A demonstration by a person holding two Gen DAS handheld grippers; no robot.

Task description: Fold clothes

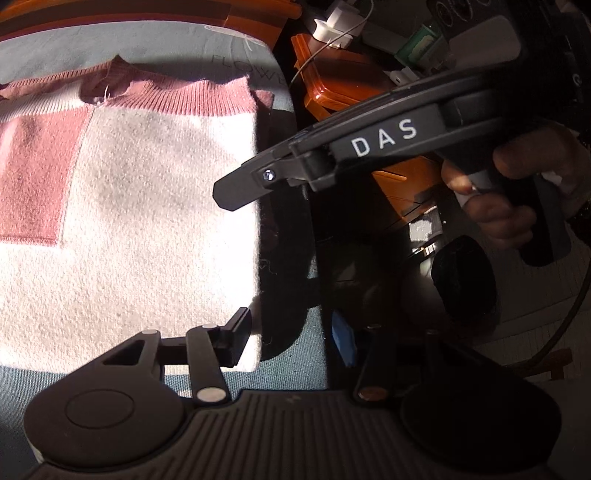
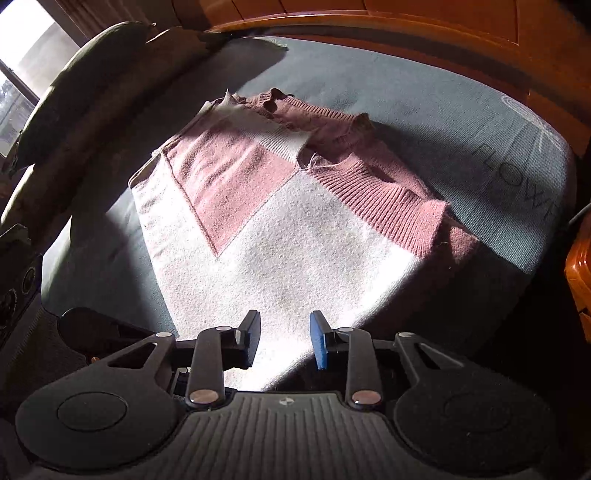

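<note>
A white knit sweater with dusty-pink ribbed trim lies folded flat on a grey-blue bed cover, a pink sleeve laid across it. My left gripper hangs open over the sweater's near right corner, its left finger above the edge, and nothing is pinched. My right gripper is open above the near white part, with the knit showing through the gap. In the left wrist view the right gripper reaches in side-on over the sweater's right edge, held by a hand.
An orange wooden bed frame runs along the far side. A pillow lies at the left under a bright window. An orange bedside unit with chargers and cables stands right of the bed, a dark round object below it.
</note>
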